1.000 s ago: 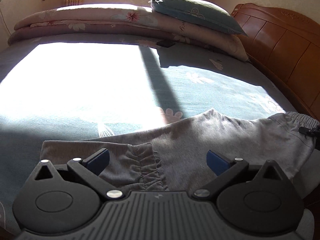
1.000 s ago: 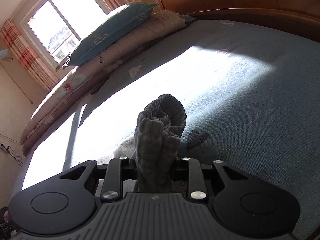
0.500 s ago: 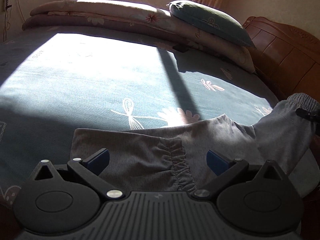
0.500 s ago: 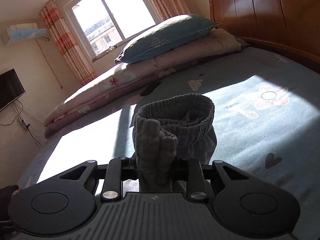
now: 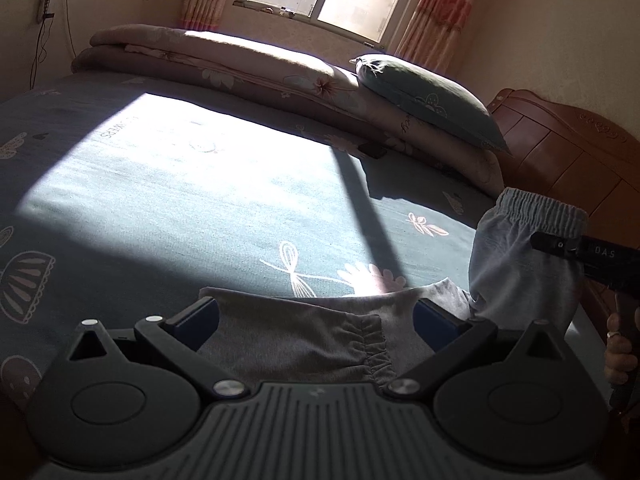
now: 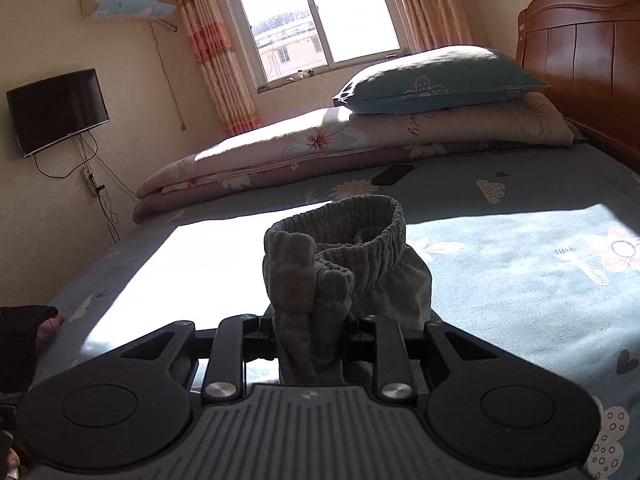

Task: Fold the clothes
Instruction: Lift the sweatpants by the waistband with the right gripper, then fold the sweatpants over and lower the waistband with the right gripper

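Trousers: grey sweatpants (image 5: 304,340) spread along the near edge of the bed, one gathered ankle cuff (image 5: 372,344) lying flat, the elastic waistband (image 6: 360,232) lifted clear of the sheet.
Right gripper (image 6: 310,328): jaws pinched tight on a bunched fold of the waistband, fabric standing up between them; in the left wrist view, seen at the far right with the waist end hanging from it.
Left gripper (image 5: 316,316): jaws spread wide, nothing clamped, blue pads (image 5: 200,316) straddling the trouser leg close above the cloth; contact with the cloth impossible to tell.
Bed: teal sheet (image 5: 180,208) with flower and dragonfly prints, broad patch of sunlight across the middle.
Beyond: folded floral quilt (image 6: 280,152) along the far side, teal pillow (image 6: 436,80) stacked on top, dark phone (image 6: 392,174) just in front of the quilt.
Surroundings: wooden headboard (image 6: 580,48) at right, window (image 6: 316,20) with striped curtains, wall television (image 6: 58,110) at left.
In the way: open sheet beyond the trousers.
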Available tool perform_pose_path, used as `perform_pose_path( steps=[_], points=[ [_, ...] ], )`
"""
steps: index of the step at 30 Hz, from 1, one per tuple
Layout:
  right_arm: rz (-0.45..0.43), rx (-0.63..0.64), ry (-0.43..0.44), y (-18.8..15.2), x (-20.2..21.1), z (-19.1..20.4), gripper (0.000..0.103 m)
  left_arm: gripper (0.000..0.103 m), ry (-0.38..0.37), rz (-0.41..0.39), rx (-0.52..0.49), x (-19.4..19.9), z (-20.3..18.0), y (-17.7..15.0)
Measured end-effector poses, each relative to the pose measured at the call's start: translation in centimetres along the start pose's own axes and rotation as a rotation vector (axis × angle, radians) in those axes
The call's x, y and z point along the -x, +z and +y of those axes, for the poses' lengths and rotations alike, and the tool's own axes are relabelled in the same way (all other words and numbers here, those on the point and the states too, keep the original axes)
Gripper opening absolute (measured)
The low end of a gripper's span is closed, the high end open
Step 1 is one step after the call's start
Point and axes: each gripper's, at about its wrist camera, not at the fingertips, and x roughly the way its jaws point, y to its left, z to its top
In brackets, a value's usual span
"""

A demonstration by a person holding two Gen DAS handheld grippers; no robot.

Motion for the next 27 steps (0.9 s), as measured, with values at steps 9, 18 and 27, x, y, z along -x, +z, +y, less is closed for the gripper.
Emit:
perform_pose_path(
  steps=[9, 18, 27],
  points=[
    [0.03, 0.219, 0.029, -2.7, -3.0, 8.0, 0.029, 0.102, 0.014, 0.035, 0.038, -0.5, 1.9, 0.2],
    [0.01, 0.55, 0.046, -7.5, -5.1, 16.3, 0.029, 0.102, 0.087, 0.004, 0.111, 0.2, 5.1, 0.6],
    [0.007, 0.9, -0.001, -15.6, -7.5, 22.2, 0.029, 0.102, 0.125, -0.02, 0.178, 1.1, 7.6, 0.3]
  ],
)
